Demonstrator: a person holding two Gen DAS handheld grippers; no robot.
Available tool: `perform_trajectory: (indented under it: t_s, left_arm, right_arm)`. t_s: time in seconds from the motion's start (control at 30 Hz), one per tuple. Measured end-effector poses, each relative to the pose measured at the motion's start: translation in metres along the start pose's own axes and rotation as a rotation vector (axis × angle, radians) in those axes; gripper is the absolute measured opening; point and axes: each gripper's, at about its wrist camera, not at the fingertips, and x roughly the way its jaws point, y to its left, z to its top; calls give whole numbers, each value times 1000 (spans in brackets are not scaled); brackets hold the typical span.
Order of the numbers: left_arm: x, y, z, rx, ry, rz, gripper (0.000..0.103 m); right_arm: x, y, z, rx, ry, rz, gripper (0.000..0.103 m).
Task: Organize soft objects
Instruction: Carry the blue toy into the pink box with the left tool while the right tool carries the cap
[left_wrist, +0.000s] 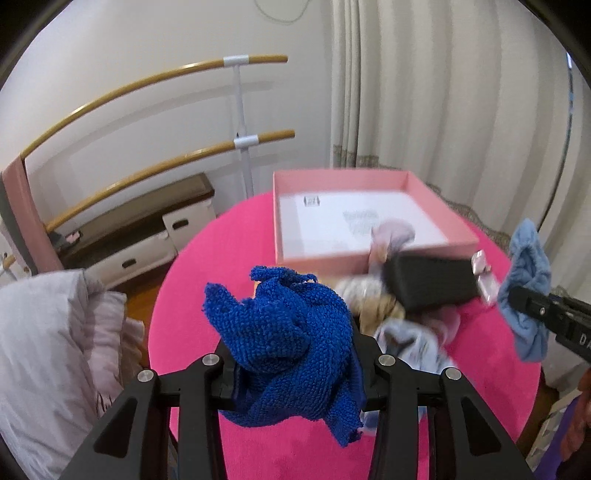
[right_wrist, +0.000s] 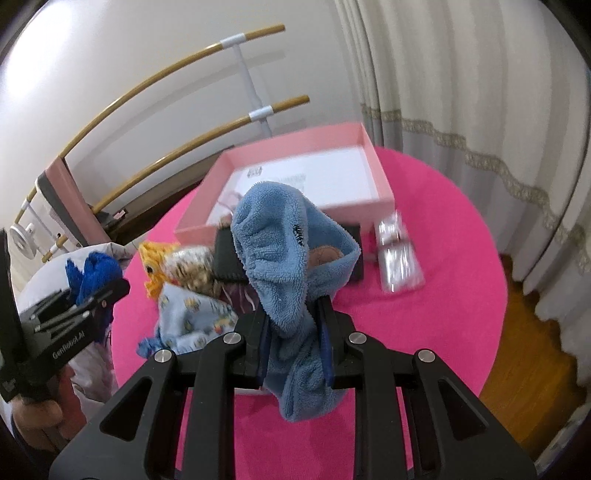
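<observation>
My left gripper (left_wrist: 295, 365) is shut on a dark blue knitted cloth (left_wrist: 291, 343) and holds it above the pink round table (left_wrist: 192, 295). My right gripper (right_wrist: 295, 325) is shut on a light blue terry cloth (right_wrist: 280, 251), also held above the table; it shows at the right of the left wrist view (left_wrist: 526, 295). An open pink box (left_wrist: 369, 214) with a white bottom stands at the far side of the table (right_wrist: 306, 173). A pile of soft items lies in front of it: a patterned pale blue cloth (right_wrist: 192, 314), a yellow knitted toy (right_wrist: 155, 266) and a beige knitted piece (right_wrist: 192, 269).
A black case (left_wrist: 432, 284) lies against the box's front wall. A clear plastic packet (right_wrist: 399, 258) lies to the right of it. A wooden barre (left_wrist: 147, 85) stands by the wall, curtains (left_wrist: 461, 92) hang behind, and bedding (left_wrist: 48, 354) lies left of the table.
</observation>
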Motion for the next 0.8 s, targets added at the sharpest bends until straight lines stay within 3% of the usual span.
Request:
perform_trajectory:
  t_s: [0.23,0.43,0.63,0.8]
  left_arm:
    - [-2,-8,62,10,-76,-8,40]
    - [23,-16,120,14,-108,28,40]
    - [72,-20,166,-6,-64,51,40]
    - [110,-23,194,-28,-16,53,40]
  right_arm:
    - [-5,13,64,-75,-61,-13,20]
    - [16,21,125,-103,-76,-29,21]
    - [74,14,182,-98,-9,-53,21]
    - [122,-3,208,-70,75,-58,21]
